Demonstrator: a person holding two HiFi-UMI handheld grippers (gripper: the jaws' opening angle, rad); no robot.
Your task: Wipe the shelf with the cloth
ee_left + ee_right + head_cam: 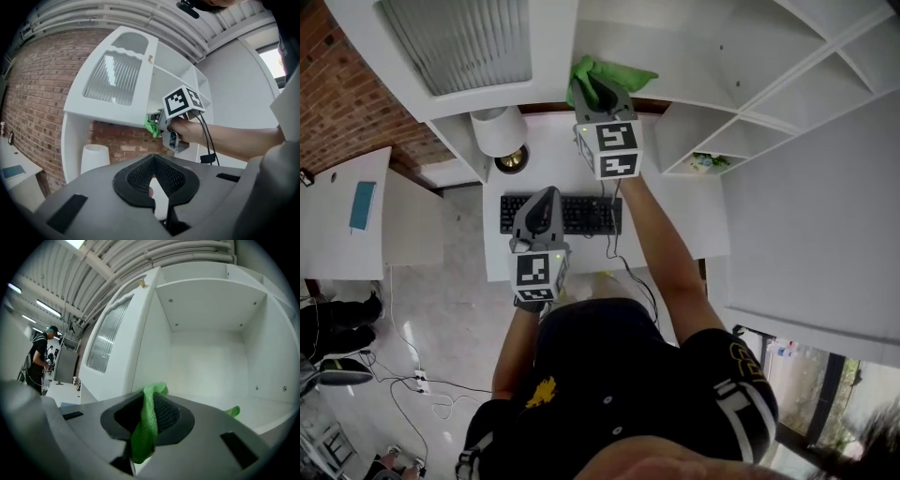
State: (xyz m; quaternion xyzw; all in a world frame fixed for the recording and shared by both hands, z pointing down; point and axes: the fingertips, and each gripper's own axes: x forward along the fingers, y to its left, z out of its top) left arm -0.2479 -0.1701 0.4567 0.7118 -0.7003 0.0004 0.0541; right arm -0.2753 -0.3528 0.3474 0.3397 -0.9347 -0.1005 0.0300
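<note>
While the green cloth (146, 427) is pinched in the closed right gripper (153, 403) over the shelf (269, 409), wiping is judged under way; a pressed sideways sweep is needed next.

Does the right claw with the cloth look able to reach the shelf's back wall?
Probably yes: the right claw, shut on the cloth, faces the open shelf; nothing stands before its back wall.

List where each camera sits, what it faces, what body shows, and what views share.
Head view: on the head, facing steeply down at the desk; shows torso, left tool, right tool.
Left gripper view: on left tool, facing the shelf; shows the right forearm.
Right gripper view: on right tool, facing into shelf; shows no body.
All three share the cloth.
</note>
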